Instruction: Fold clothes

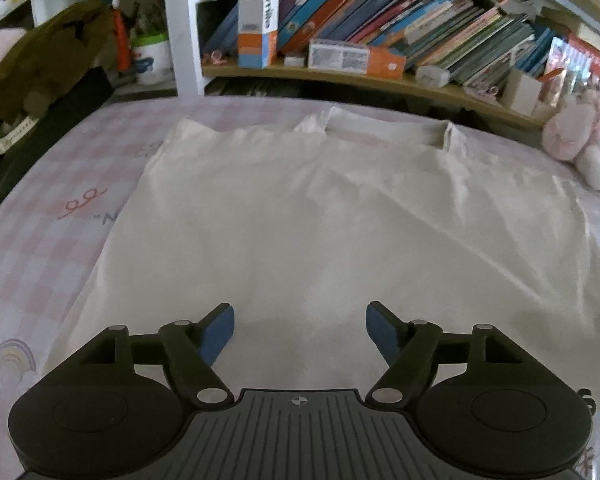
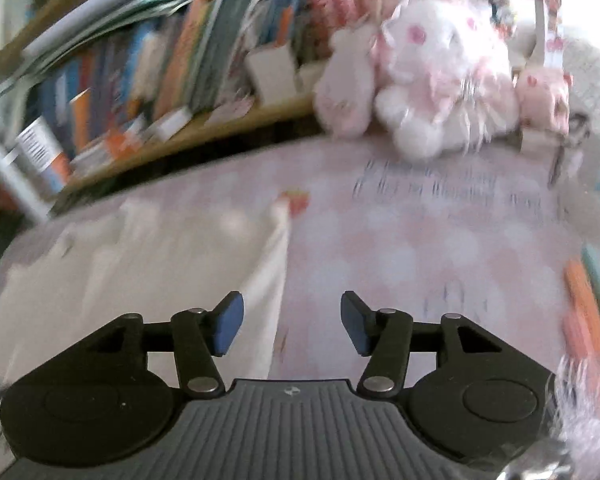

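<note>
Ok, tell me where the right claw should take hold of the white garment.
Grip the white garment at its right side edge, coming from the bed's bare right side. That hem lies flat and exposed just ahead of the open right claw, so one finger can probably slide beneath.

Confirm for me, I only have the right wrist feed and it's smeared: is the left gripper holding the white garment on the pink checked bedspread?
Observer: No. The left gripper is open with nothing between its blue pads; only the white garment lies beneath it.
Operator: Is the garment spread or bunched?
Observer: Spread flat with light wrinkles, collar end toward the wooden bookshelf.
Operator: Anything beside it on the far side from me?
Observer: Bare pink checked bedspread, then a brown and black pile at the bed's edge.
Operator: Right gripper state, as you see it?
Observer: The right gripper is open too, empty, above the garment's edge.
</note>
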Tool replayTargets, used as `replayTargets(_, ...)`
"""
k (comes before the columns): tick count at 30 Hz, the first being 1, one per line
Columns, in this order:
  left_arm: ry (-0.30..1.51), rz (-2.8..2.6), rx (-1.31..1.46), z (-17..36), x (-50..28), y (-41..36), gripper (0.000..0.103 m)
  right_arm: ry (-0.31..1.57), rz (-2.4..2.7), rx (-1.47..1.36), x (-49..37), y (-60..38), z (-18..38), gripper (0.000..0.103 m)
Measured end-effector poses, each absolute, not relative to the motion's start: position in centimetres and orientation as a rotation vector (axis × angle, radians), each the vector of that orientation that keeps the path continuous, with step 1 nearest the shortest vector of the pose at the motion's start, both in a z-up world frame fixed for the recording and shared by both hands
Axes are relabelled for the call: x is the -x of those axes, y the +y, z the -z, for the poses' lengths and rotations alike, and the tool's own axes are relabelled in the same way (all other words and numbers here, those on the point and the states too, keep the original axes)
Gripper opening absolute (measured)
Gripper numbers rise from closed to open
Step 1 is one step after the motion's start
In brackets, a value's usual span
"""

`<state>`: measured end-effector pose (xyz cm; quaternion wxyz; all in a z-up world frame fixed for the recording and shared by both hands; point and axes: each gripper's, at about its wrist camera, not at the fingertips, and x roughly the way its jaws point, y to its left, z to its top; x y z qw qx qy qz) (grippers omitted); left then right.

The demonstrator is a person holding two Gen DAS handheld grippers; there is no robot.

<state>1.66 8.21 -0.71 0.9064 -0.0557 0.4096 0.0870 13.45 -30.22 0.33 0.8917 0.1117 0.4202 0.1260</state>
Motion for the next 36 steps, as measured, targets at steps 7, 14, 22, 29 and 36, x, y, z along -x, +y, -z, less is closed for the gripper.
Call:
replayTargets(7, 0.867, -0.206, 0.140, 1.3, -1.5, 8.3, 0.075, 0.969, -0.337, -0.312, -6.7, -31.5, -0.2, 0.052)
replayTargets(14, 0.878, -0.208, 0.159, 1.7, -1.8, 8.0, 0.086, 1.008, -0.355, -0.318, -4.7, -30.5, 0.8, 0.046)
replayTargets(22, 0.907, -0.204, 0.085, 2.1, -1.8, 7.0, 0.091, 0.937, -0.474, -0.230, -3.7, -29.5, -1.6, 0.006)
replayTargets(29, 0.920, -0.201, 0.082, 2.2, -1.7, 6.9, 0.093, 0.983, -0.423, -0.201, -4.1, -29.7, -1.1, 0.006)
replayTargets(36, 0.922, -0.208, 0.082, 2.2, -1.8, 6.9, 0.097, 1.014, -0.411, -0.169, -4.3, -29.4, 0.4, 0.007)
